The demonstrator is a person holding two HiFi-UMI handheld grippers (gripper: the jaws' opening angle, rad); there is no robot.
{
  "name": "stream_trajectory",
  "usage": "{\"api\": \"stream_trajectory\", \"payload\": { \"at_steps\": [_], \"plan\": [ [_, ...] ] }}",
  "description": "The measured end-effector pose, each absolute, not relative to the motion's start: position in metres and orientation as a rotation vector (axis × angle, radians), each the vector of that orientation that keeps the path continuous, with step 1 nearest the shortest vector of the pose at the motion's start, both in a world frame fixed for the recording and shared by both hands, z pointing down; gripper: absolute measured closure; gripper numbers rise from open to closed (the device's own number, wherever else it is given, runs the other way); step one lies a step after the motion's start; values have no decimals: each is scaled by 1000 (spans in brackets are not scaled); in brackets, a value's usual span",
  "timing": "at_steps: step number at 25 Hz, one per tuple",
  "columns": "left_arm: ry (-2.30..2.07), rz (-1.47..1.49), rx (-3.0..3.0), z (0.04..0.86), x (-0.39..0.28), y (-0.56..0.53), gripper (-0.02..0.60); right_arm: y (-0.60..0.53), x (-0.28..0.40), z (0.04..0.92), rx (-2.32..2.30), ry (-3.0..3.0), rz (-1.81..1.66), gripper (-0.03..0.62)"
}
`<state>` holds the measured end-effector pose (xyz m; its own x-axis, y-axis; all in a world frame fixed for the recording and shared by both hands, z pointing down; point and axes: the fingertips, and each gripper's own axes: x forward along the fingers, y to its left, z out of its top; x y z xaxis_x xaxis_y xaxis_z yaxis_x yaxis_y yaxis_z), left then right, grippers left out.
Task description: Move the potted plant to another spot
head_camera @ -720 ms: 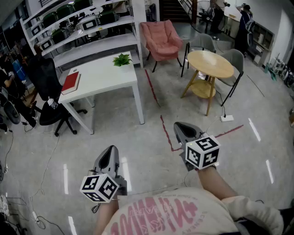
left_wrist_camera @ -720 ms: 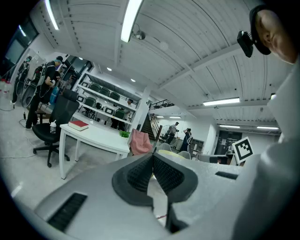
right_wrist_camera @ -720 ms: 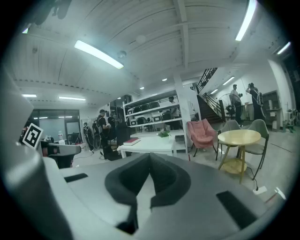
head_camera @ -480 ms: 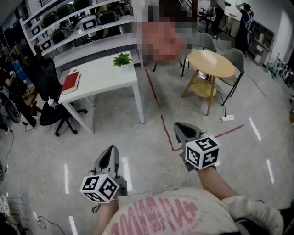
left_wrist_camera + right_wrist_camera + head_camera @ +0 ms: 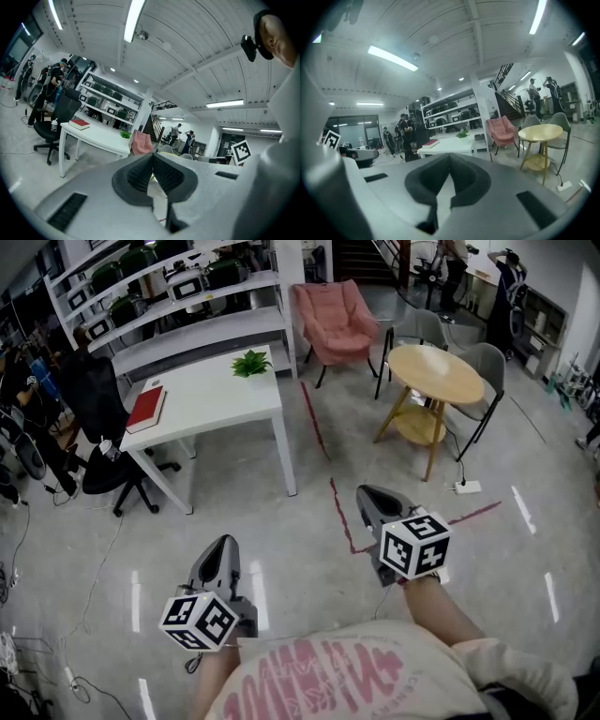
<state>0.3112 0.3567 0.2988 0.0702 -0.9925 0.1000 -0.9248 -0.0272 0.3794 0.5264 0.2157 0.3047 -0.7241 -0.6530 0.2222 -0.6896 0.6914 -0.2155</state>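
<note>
Both grippers are held low in front of your body, above the floor (image 5: 281,521) and well apart from the desk (image 5: 216,401). The left gripper (image 5: 223,546) points forward and close to level. In the left gripper view its jaws are pressed together at the tips and pinch nothing. The right gripper (image 5: 368,495) sits further forward than the left and also points toward the furniture. In the right gripper view its jaws are likewise pressed tip to tip and grip nothing. The potted plant (image 5: 250,363) stands upright on the white desk, near the far right corner of the desktop, on the side closest to the shelving (image 5: 178,292). Neither gripper is near it. A red book (image 5: 144,409) lies flat near the left edge of the same desk, well apart from the potted plant. A black office chair (image 5: 98,413) stands just beside the left side of the desk. To the right of the desk you see a pink armchair (image 5: 333,320) and a round wooden table (image 5: 433,372) with grey chairs (image 5: 483,362) beside it. A red tape line (image 5: 317,432) runs along the floor between the desk and the round wooden table, toward the right gripper.
</note>
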Motion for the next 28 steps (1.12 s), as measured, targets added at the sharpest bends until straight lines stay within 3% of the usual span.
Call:
{"api": "stream_trajectory", "payload": {
  "at_steps": [18, 28],
  "plan": [
    [-1934, -371, 1812, 347, 315, 347, 578, 189, 538, 353, 996, -2700, 407, 588],
    [-1880, -430, 1900, 326, 264, 264, 578, 125, 487, 340, 1035, -2691, 401, 588]
  ]
}}
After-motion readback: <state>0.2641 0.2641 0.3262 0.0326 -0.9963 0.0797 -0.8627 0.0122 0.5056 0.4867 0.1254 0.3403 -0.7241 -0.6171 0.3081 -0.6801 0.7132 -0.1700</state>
